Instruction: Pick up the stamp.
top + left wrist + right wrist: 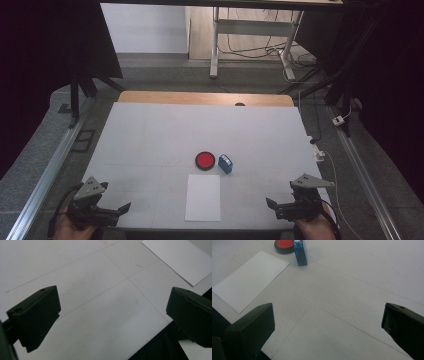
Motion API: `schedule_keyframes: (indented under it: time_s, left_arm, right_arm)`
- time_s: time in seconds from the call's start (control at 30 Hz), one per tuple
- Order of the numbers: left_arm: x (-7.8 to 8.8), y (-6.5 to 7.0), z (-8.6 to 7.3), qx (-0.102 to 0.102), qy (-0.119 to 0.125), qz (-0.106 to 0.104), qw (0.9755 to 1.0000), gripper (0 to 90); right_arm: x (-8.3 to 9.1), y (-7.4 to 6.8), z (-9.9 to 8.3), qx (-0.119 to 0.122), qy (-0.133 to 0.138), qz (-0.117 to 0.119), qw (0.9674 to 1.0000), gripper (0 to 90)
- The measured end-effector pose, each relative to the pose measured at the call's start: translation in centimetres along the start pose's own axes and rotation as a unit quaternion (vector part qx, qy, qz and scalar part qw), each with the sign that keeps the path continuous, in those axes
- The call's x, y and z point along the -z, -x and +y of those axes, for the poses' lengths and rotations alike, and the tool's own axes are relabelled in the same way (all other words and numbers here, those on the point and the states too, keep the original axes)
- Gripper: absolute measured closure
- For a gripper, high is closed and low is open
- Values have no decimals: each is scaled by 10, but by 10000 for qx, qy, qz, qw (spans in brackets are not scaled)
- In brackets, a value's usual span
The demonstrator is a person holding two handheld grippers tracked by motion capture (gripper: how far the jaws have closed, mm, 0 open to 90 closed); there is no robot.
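Observation:
A round red ink pad [205,160] in a black case sits at the table's middle, and a small blue stamp [225,163] stands right beside it. A white sheet of paper [203,197] lies just in front of them. My left gripper [117,212] is at the near left corner, open and empty, pointing toward the sheet. My right gripper [275,210] is at the near right corner, also open and empty. In the right gripper view the jaws stand wide apart [328,325], with the sheet [249,280], pad [283,245] and stamp [300,252] beyond them. The left gripper view shows wide jaws [112,315] and the sheet's corner [180,257].
The white table top [150,135] has a wooden strip along its far edge. Metal rails run down both sides of the table. A desk frame with cables stands on the floor behind. Dark curtains hang at left and right.

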State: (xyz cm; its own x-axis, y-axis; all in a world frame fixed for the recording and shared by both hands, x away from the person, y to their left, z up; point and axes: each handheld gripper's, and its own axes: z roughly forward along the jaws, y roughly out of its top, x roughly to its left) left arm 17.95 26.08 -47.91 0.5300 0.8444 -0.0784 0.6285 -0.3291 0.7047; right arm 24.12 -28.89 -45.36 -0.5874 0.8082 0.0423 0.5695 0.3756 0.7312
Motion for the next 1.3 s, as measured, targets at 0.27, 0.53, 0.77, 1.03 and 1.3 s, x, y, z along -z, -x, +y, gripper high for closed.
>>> schedule_keyframes:
  time_s: [0.27,0.53,0.77,1.03,1.3]
  left_arm:
    - [-1,-3,0,55,2,-113,9999,0]
    - [-2,-3,1,44,-28,-151,9999,0]
    - [-2,-4,0,87,-39,-213,9997,0]
    - [-3,-3,1,40,-77,-243,9997,0]
    - [-3,-3,1,64,-80,-226,9997,0]
  right_arm:
    - [0,-1,1,56,9,7,10000,0]
    - [5,-1,3,90,215,28,9997,0]
    - [3,-4,6,256,256,100,9993,0]
    - [1,-9,12,484,365,201,9980,0]
    - [-3,-12,18,536,513,460,9962,0]
